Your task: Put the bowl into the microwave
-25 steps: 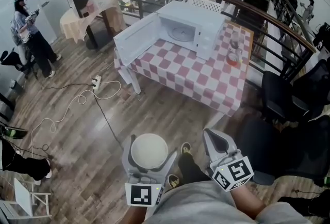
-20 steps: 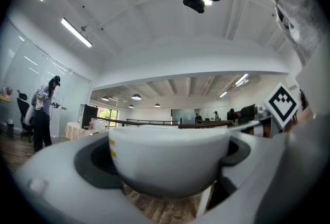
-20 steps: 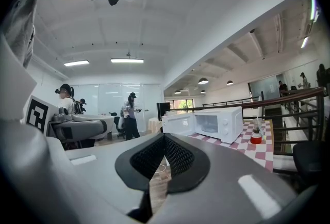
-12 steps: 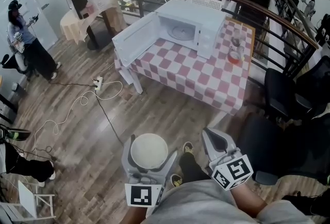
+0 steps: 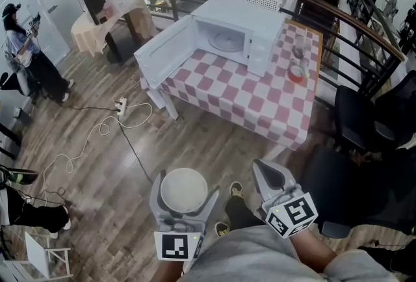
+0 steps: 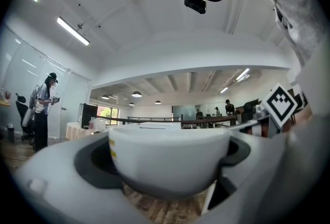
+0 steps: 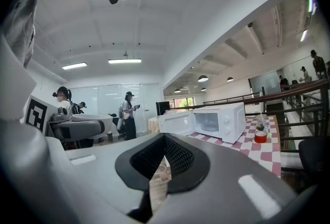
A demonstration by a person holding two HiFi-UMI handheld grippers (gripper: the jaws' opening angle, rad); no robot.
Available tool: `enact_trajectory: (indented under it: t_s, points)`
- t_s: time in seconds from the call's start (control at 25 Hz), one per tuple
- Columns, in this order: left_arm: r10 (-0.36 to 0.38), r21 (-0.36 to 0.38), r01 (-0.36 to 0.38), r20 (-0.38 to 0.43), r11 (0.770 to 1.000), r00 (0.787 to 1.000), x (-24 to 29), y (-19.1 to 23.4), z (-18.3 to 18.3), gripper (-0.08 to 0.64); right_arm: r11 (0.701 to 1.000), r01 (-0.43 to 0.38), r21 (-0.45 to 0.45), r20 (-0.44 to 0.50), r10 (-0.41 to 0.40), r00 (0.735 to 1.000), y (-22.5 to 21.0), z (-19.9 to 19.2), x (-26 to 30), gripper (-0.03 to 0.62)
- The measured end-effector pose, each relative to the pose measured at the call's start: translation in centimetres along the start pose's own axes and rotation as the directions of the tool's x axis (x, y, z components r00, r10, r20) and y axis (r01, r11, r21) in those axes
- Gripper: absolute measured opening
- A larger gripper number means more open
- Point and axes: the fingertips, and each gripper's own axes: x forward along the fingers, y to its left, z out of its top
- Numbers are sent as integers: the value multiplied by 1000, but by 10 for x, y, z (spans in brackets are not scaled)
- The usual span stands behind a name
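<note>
moved: table (image 5: 260,102) and microwave (image 5: 242,28) sit a little nearer in the head view than a second ago; the person (image 5: 25,47) by the left wall is closer to that view's left edge; the bowl (image 5: 184,187) stays in the same grip.
bowl: white, upright, nothing seen inside it, carried above the wood floor (image 5: 97,164), well apart from the table.
left gripper (image 5: 185,192): fingers closed on the bowl, one on each side of its wall; in the left gripper view the bowl fills the gap between the dark pads (image 6: 95,163).
right gripper (image 5: 268,171): just beside the left one, above the floor; fingers together at the tips, only a thin slit lower down, nothing between them.
microwave: white, at the table's far edge, toward its left corner, turntable visible inside.
door (image 5: 162,53): swung fully open, hanging out past the table's left edge.
table: red and white checked cloth, near half bare.
jar (image 5: 296,71): at the table's right edge, near the far corner, something red in it.
cable (image 5: 84,138): loops over the floor, left of the table.
chair (image 5: 361,125): black, beside the table's right edge.
</note>
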Motion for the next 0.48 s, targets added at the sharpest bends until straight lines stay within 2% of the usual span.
enact_trajectory:
  t_s: [0.48]
  points:
    - [-19,-13,19,-31,1000,999,80,10,-11,534,1000,5,9,-16,-5,1000,-54,7,61,0]
